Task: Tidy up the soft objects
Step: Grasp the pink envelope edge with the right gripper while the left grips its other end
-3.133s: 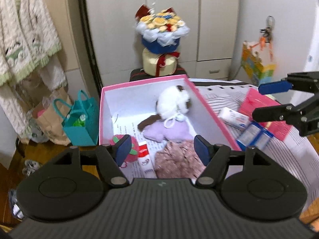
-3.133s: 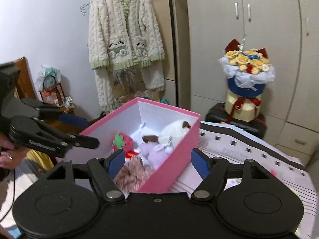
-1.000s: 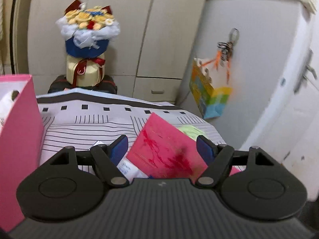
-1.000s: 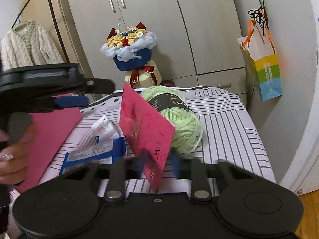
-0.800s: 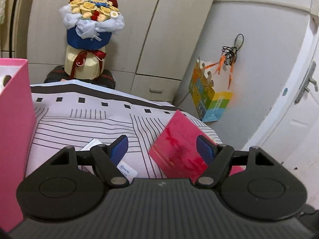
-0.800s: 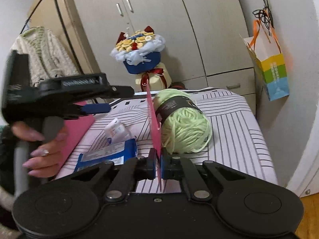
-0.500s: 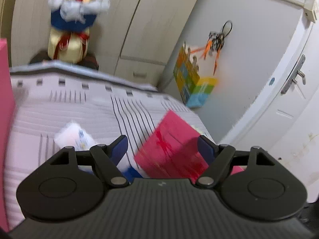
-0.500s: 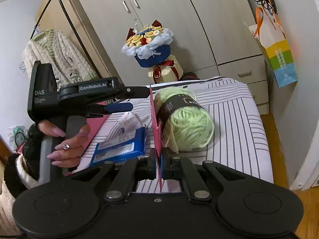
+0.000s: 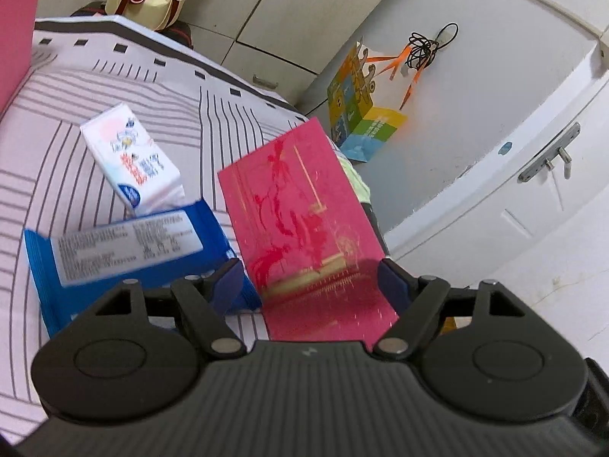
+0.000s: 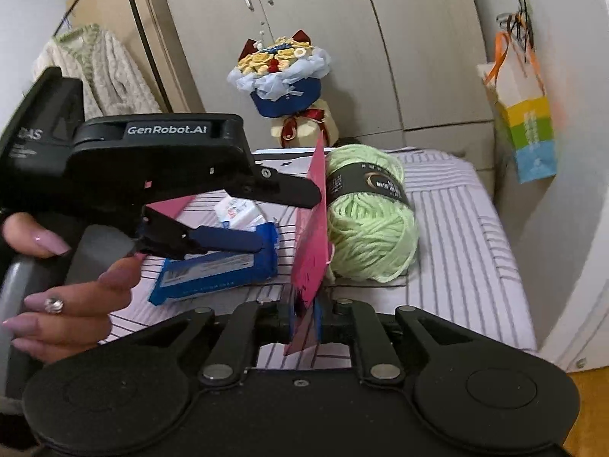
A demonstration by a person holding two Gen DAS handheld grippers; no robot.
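My right gripper [image 10: 304, 318] is shut on the lower edge of a pink-red card [image 10: 314, 236] and holds it upright, edge-on. The card's face [image 9: 300, 221] fills the middle of the left wrist view. A light green yarn ball [image 10: 371, 213] with a black band lies on the striped bed just right of the card; only a green sliver [image 9: 356, 179] shows behind the card in the left wrist view. My left gripper [image 9: 310, 282] is open and empty, its jaws either side of the card's lower part. It also shows in the right wrist view [image 10: 247, 217].
A blue tissue pack [image 9: 129, 247] and a white tissue pack [image 9: 131, 160] lie on the striped bedcover [image 10: 464, 251]. The pink box's wall [image 9: 17, 19] is at far left. A flower bouquet [image 10: 283, 76], cupboards and a colourful paper bag [image 10: 527, 129] stand behind.
My right gripper has closed on the card and stood it upright. My left gripper has swung right and down, away from the pink box, towards the card and tissue packs.
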